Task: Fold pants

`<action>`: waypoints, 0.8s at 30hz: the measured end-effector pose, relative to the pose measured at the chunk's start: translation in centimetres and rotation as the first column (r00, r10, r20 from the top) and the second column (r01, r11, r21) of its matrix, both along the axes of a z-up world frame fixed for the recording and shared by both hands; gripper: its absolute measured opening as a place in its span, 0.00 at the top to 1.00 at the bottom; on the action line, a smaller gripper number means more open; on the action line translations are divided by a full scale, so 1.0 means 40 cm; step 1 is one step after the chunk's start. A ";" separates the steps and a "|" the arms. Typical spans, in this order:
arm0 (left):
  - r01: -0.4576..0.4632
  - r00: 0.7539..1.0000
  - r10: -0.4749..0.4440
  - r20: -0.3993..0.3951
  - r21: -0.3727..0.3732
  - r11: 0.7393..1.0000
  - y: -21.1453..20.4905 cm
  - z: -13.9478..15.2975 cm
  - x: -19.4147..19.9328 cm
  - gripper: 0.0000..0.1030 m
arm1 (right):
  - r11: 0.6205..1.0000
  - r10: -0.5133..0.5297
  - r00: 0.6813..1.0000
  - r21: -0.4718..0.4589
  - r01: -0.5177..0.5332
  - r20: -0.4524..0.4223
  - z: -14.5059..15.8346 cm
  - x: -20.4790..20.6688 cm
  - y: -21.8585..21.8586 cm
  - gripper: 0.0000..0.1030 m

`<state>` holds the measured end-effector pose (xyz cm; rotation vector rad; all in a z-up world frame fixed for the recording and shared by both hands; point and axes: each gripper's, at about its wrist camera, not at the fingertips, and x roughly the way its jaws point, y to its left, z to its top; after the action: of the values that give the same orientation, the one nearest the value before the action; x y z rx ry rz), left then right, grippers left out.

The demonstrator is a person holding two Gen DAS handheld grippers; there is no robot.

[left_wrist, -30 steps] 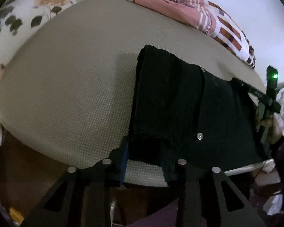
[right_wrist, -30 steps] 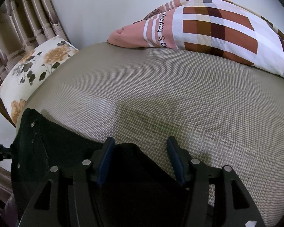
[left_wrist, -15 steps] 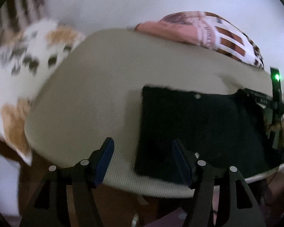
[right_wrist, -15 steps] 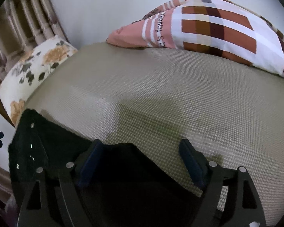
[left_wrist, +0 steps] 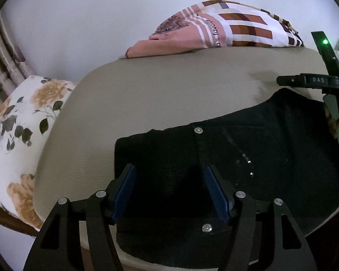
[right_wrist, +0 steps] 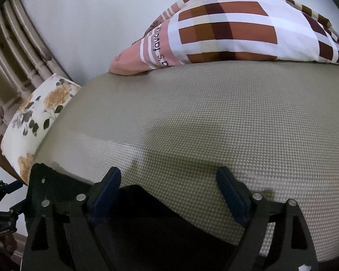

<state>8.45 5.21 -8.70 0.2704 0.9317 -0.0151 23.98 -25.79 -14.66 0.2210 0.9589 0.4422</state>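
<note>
Beige woven cover on a padded surface (right_wrist: 214, 124), dotted weave filling the middle of both wrist views, curving off to a rounded rim at 8 o'clock. Pale plain wall (left_wrist: 90, 18) behind, from 10 to 2 o'clock. Checked brown, white and pink pillow (right_wrist: 226, 29) at 12 to 2 o'clock, resting on the far edge against that wall. Floral cushion (left_wrist: 22, 131) with yellow roses at 9 o'clock, just beside the beige rim, spindled wooden rails (right_wrist: 13, 52) behind it at 10 o'clock. Black pants (left_wrist: 248, 162) folded into a flat rectangle on the near part of the cover, at 4 to 6 o'clock in the left view, near edge close to the surface's front rim, metal studs showing on the cloth. Left gripper (left_wrist: 169, 189) hovering over the pants' left part, blue-padded tongs spread wide, nothing between them. Right gripper (right_wrist: 167, 192) over the pants' far corner, tongs also spread wide and holding nothing, dark cloth under the left tong, bare weave under the right. Same right gripper at 3 o'clock in the left view, green light lit. Broad bare stretch of beige between the pants' far edge and the pillow, and leftward toward the floral cushion.
</note>
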 end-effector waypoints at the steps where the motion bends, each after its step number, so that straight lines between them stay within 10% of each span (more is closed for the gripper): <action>1: 0.000 1.000 0.000 0.004 0.007 1.000 -0.006 0.000 -0.005 0.37 | 1.000 -0.012 1.000 -0.008 0.012 -0.005 0.003 -0.002 -0.005 0.18; 9: 0.031 0.999 -0.033 0.027 0.054 0.998 -0.040 0.001 -0.029 0.37 | 0.974 -0.185 0.980 0.148 0.172 0.077 0.125 -0.215 -0.161 0.18; 16: 0.058 0.997 -0.062 0.042 0.086 0.995 -0.079 0.004 -0.049 0.37 | 0.940 -0.339 0.936 0.075 0.333 0.095 0.157 -0.471 -0.388 0.18; 24: 0.071 0.994 -0.080 0.072 0.114 0.991 -0.109 0.002 -0.071 0.37 | 0.728 -0.685 0.727 0.080 0.681 0.045 0.122 -0.777 -0.744 0.21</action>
<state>5.61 0.85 -8.60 0.4070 0.8471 -0.0223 -7.11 -55.56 -9.80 0.5879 0.7249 -0.2142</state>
